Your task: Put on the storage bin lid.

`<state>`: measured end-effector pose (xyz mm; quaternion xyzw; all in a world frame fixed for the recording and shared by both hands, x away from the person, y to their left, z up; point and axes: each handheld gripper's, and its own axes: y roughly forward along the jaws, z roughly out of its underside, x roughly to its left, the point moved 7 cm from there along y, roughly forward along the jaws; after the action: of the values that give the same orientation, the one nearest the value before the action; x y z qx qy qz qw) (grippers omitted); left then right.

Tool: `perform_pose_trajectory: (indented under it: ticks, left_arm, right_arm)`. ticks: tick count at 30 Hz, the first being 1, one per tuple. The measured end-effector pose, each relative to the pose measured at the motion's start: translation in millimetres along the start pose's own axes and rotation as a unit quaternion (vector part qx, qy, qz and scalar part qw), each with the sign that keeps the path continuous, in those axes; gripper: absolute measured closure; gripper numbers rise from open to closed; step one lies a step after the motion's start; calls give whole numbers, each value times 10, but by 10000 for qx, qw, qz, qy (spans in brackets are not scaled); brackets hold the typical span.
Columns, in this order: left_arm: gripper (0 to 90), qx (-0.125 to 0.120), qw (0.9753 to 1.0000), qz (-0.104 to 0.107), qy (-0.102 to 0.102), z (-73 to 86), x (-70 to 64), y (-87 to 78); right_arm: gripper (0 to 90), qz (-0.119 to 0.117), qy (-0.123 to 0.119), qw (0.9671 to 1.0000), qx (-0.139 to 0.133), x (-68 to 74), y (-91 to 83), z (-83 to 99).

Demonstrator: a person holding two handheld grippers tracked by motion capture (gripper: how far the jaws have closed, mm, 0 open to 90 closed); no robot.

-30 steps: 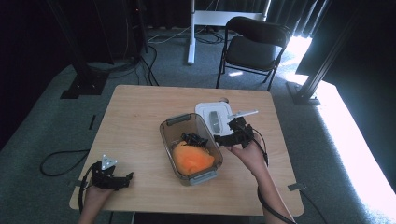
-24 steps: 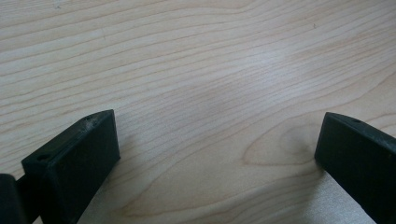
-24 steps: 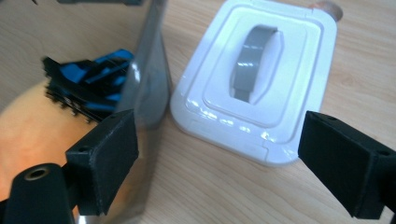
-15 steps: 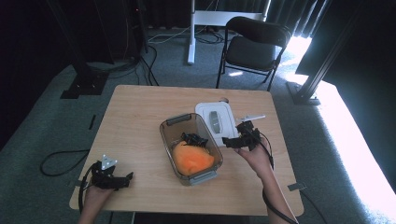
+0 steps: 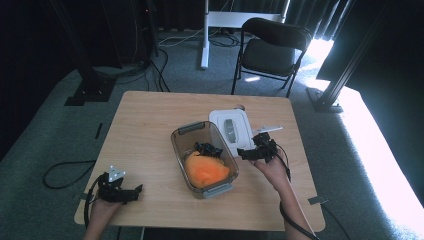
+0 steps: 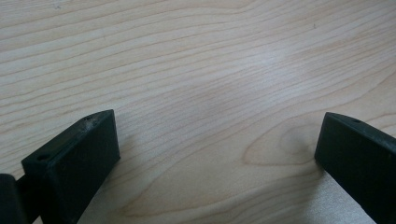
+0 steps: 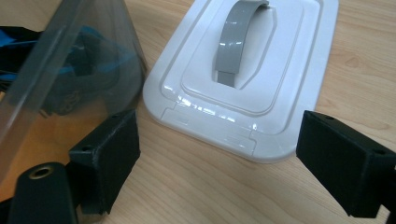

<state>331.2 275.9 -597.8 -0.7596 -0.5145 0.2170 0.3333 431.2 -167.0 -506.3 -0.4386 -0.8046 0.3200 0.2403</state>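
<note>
High view: wooden table (image 5: pixel 150 130) seen from above, with a clear plastic container (image 5: pixel 205 159) near its middle, long axis running away and slightly leftward, grey latches at both ends. Inside the container, an orange object (image 5: pixel 206 170) in the near half and a black tangle of straps (image 5: pixel 207 149) in the far half. Just right of the container and close against its far end, a white lid (image 5: pixel 235 131) lying flat, grey handle (image 5: pixel 229 129) facing up. Right gripper (image 5: pixel 252 153) held at the near right corner of that lid, jaws pointing left toward the gap between lid and container; hand (image 5: pixel 272 170) behind it, cable trailing down the forearm. Left gripper (image 5: pixel 134 191) low on the near left corner of the table, well apart from the container, grey three-cornered plate on top. Beyond the table, a black folding chair (image 5: pixel 272 52) on grey carpet. Right gripper view: jaws spread wide, nothing between them but bare wood and the near edge of the white lid (image 7: pixel 243 79); left jaw just beside the container wall (image 7: pixel 70 70), contact impossible to judge; blue and black contents dimly visible through the plastic. Left gripper view: jaws spread wide over bare wood grain (image 6: pixel 201 93), gripping nothing.
</note>
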Motion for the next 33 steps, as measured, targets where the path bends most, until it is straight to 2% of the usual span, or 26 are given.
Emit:
perform_pose_trajectory:
  ticks: [6, 18, 25, 26, 28, 33]
  left_arm:
    - [2, -1, 10000, 0, -1, 0, 0, 0]
    - [2, -2, 10000, -1, -1, 0, 0, 0]
    - [2, -2, 10000, 1, -1, 0, 0, 0]
    - [2, -2, 10000, 0, -2, 0, 0, 0]
    - [2, -1, 10000, 0, -1, 0, 0, 0]
    - [2, -2, 10000, 0, -1, 0, 0, 0]
  right_arm:
    - [135, -24, -48, 9999, -96, -11, 73, -32]
    - [150, 221, -106, 9997, -43, -31, 355, -85]
    - [150, 223, -24, 9997, 34, -33, 515, -106]
    - [184, 316, -3, 9995, 15, -45, 561, -117]
    - [185, 363, 43, 9993, -38, -60, 600, -132]
    - [185, 387, 133, 9992, -19, -78, 716, -158]
